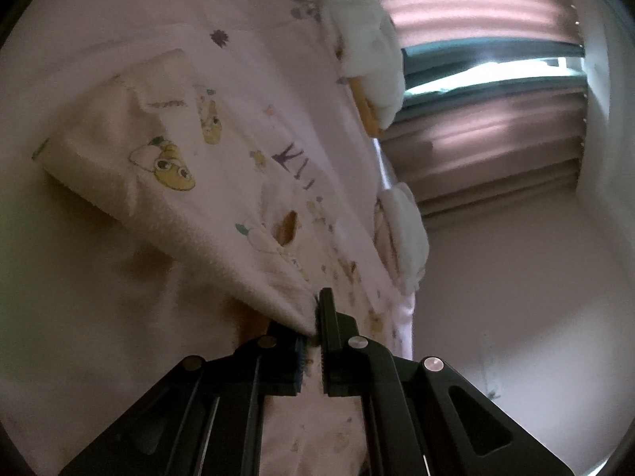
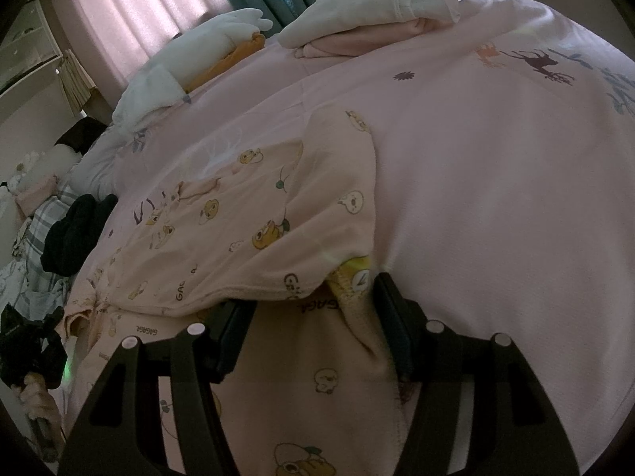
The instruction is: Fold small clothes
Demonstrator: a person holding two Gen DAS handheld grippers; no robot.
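Note:
A small pale-pink garment printed with yellow cartoon animals [image 1: 174,166] lies on a pink bed cover [image 1: 99,20]. My left gripper [image 1: 315,309] is shut on a corner of this garment and pulls it taut. In the right wrist view the same garment [image 2: 254,230] lies partly folded over itself. My right gripper [image 2: 313,309] is open, its fingers [image 2: 391,309] standing wide on either side of the garment's near edge, where a yellow-printed fold [image 2: 353,277] shows. The left gripper and the hand holding it show at the far left [image 2: 27,353].
Folded white and pink clothes [image 2: 369,8] lie at the far side of the bed cover [image 2: 496,198]. A white and orange stack [image 2: 214,47] and dark clothes [image 2: 75,230] lie to the left. Curtains [image 2: 131,8] and a window blind [image 1: 488,91] stand beyond.

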